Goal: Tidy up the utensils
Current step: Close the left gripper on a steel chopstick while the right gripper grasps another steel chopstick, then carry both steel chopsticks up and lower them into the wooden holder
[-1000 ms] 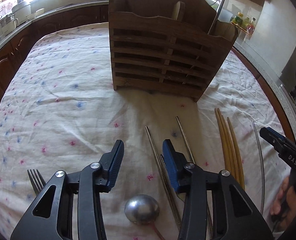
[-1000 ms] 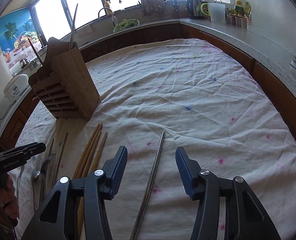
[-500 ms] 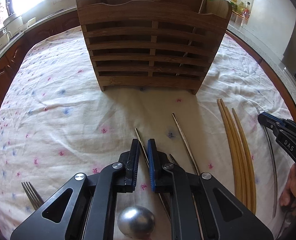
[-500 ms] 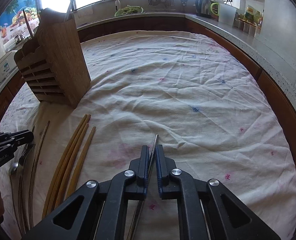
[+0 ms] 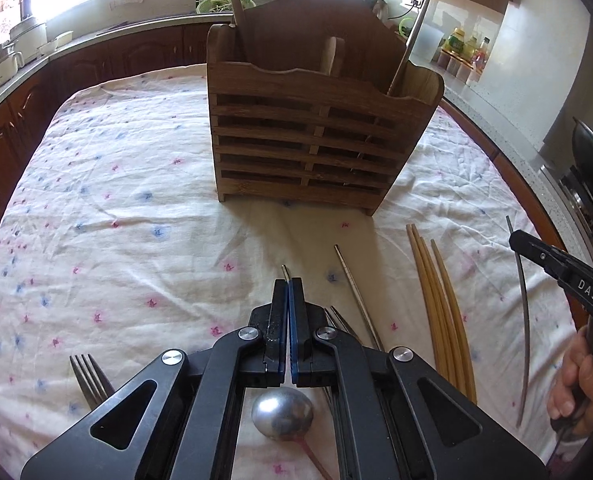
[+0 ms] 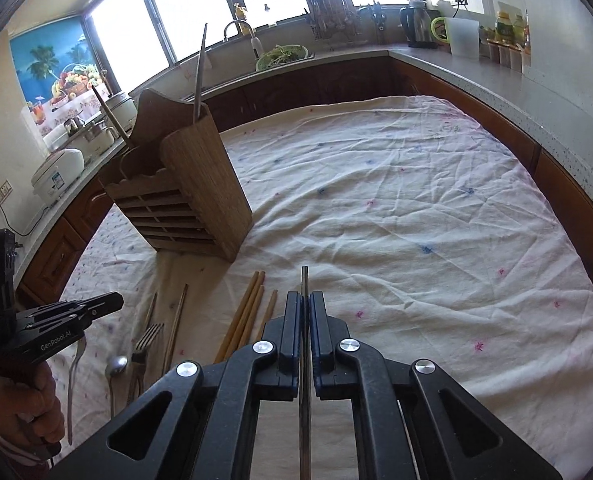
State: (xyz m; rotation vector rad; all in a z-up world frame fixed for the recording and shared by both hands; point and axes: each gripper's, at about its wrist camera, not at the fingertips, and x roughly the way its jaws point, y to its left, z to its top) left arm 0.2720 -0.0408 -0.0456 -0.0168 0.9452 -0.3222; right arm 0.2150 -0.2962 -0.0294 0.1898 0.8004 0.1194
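Your left gripper (image 5: 287,282) is matte black plastic with angular arms pierced by triangular cut-outs; round silver screws sit at the pivots; one finger pad is blue, the other black and scuffed. Your right gripper (image 6: 307,296) is built the same, with dark blue ribbed pads on both fingers (image 6: 292,320). Seen from the side, the left unit carries white "GenRobot.AI" lettering and a tall black block at its rear; the right one reads "DAS" in white; a thin black cable hangs below your left hand (image 6: 24,412).
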